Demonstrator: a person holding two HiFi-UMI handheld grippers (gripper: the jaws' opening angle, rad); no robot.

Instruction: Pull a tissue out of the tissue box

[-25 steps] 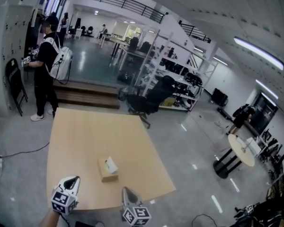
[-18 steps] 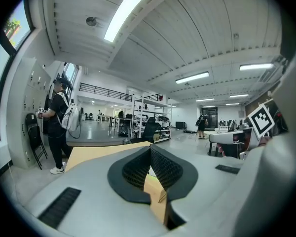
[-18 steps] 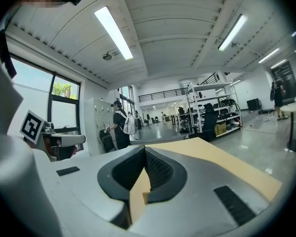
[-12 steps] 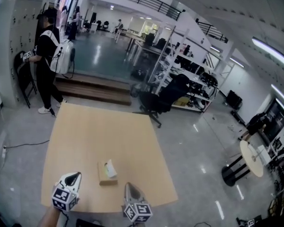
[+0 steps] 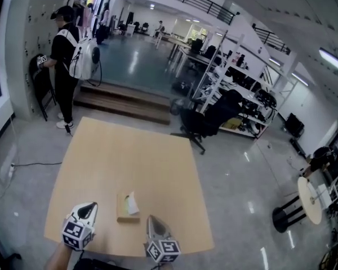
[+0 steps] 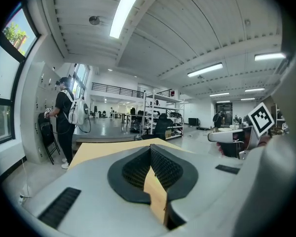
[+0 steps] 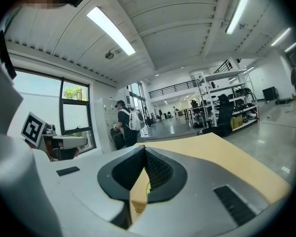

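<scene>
While left tool (image 5: 88, 208) and right tool (image 5: 151, 222) hover pinched shut, empty | tan tabletop (image 5: 129, 156) bears tissue box (image 5: 126, 208) at 6 o'clock | glossy floor (image 5: 236, 179) around | arms cropped

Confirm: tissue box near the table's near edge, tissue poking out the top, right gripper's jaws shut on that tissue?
No. The right gripper has its jaws shut on nothing; the right gripper view shows them closed and empty. Rest holds: tissue box near the table's near edge, tissue poking out.
</scene>
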